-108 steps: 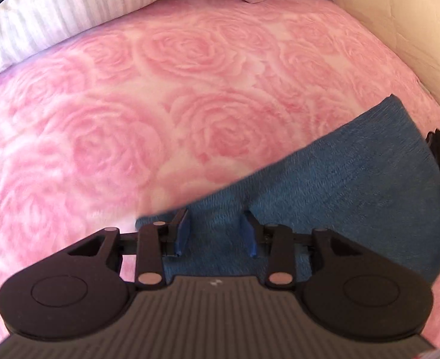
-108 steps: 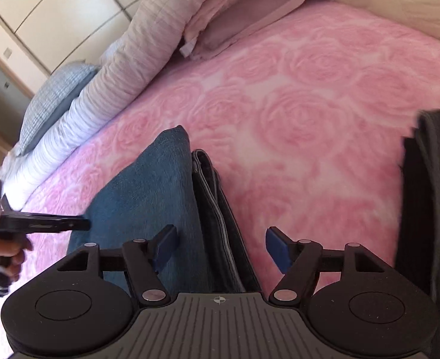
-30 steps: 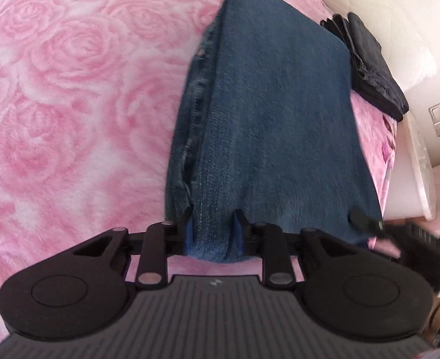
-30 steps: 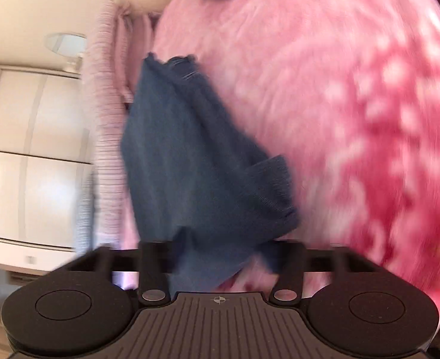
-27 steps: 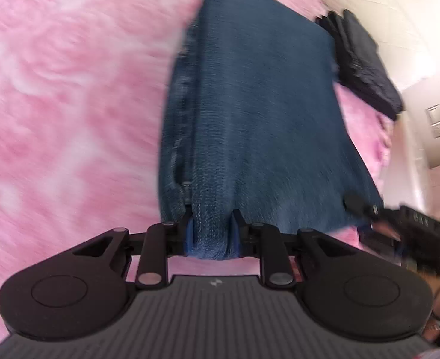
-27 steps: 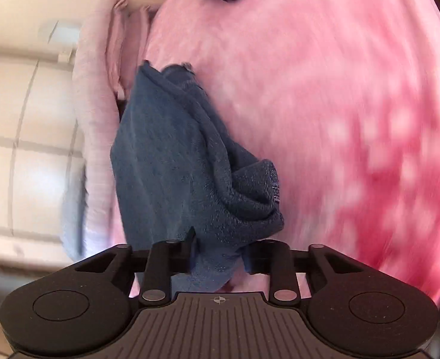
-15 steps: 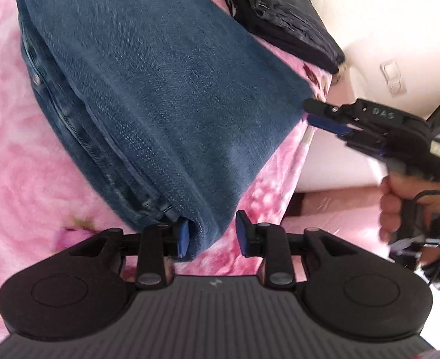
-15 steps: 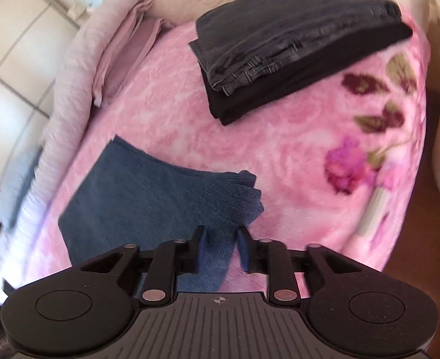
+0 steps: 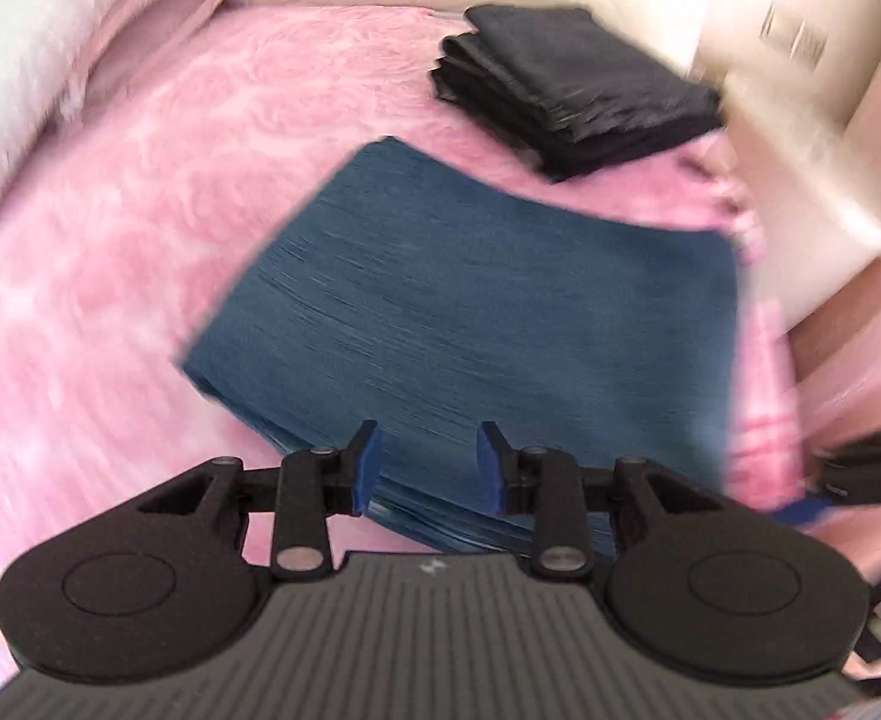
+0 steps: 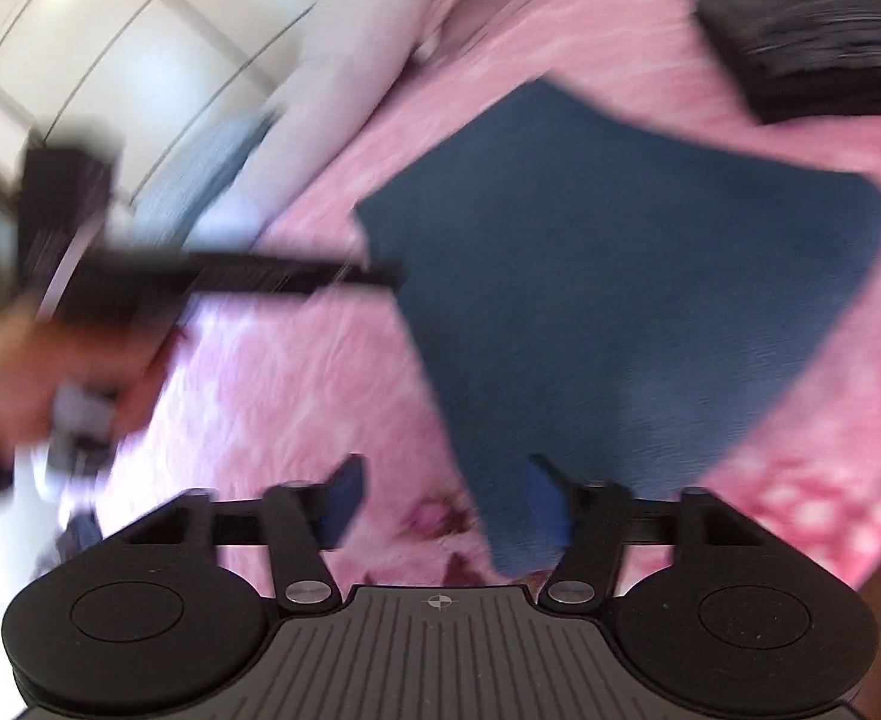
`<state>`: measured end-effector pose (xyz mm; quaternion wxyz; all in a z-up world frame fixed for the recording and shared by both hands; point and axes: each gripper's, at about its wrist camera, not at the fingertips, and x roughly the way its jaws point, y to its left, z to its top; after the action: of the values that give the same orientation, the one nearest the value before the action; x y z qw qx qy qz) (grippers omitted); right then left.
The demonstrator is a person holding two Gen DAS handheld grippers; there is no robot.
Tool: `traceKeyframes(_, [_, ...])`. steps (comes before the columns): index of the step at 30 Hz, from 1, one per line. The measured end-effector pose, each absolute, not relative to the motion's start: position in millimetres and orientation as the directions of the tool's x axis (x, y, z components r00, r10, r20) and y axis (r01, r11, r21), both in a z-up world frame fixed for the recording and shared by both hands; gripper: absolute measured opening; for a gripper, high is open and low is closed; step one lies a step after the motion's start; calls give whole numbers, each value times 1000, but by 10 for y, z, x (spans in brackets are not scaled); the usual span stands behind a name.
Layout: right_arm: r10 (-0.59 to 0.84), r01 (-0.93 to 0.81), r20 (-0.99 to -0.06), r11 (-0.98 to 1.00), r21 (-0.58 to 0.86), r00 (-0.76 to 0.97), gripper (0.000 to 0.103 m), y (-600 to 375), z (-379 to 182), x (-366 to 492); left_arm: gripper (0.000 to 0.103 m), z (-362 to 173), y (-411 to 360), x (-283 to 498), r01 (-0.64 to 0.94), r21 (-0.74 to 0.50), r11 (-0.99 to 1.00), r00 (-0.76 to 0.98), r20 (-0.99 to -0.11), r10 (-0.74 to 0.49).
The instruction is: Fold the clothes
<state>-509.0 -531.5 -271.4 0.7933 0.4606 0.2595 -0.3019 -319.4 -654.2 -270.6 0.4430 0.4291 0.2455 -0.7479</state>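
Observation:
Folded blue jeans (image 9: 488, 312) lie flat on the pink rose blanket (image 9: 140, 228); they also show in the right wrist view (image 10: 632, 300). My left gripper (image 9: 428, 468) is open and empty, just above the jeans' near edge. My right gripper (image 10: 446, 498) is open and empty at the jeans' near corner, one finger over the cloth. The left gripper shows blurred at the left of the right wrist view (image 10: 248, 276). Both views are motion-blurred.
A stack of folded dark clothes (image 9: 572, 84) lies beyond the jeans near the bed's corner, also in the right wrist view (image 10: 818, 24). Pillows and folded bedding (image 10: 344, 78) line the far side. The bed edge (image 9: 764, 396) runs right of the jeans.
Both grippers were shut on the folded jeans while moving them toward the dark stack. Now both have opened and pulled back, and the jeans lie flat on the blanket.

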Motion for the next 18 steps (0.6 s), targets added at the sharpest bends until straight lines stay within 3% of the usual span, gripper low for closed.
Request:
traceKeyframes(6, [-138,689,-714,440,576,686,56,-5367,-3160,-4807,30,-3122,-6980,-3023,897,-60,-437,-236,-903,-360])
traceKeyframes(11, [-149,714,-730,411,567,667,58,-5433,-2917,-4885,29,-2936,-6908,-3019,883,-33,-467,-231,-899,-373])
traceKeyframes(12, [-191,738,-743,416,531,642,75,-5417,-2831,-4928,30,-2883,-6882,-3008,876,-25,-482,-236,-893,-382])
traceKeyframes(14, [-279,797,-779,434,419,562,94,-5361,-2658,-4996,33,-2787,-6820,-2999,850,18,-527,-236,-881,-410])
traceKeyframes(18, [-371,850,-845,499,168,385,94,-5227,-2505,-4964,42,-2762,-6556,-3041,678,229,-698,-214,-848,-486])
